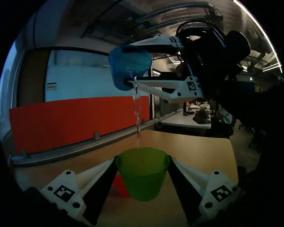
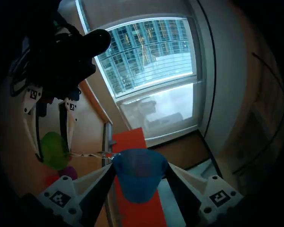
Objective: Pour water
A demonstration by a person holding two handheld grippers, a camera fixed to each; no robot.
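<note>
While the left gripper (image 1: 143, 163) clamps the green cup (image 1: 143, 179) upright between both fingers, the right gripper (image 2: 139, 166) holds the tilted blue cup (image 2: 139, 181) pinched above and ahead of it. A thin stream of water (image 1: 136, 117) falls from the blue rim into the green cup. The water level inside is hard to make out. Whether the green cup's base touches the wooden table (image 1: 202, 151) is unclear. A red object (image 1: 120, 187) just behind it is mostly hidden.

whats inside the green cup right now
A thin water stream from the tilted blue cup drops into the green cup. How much has collected is hidden by its wall.
</note>
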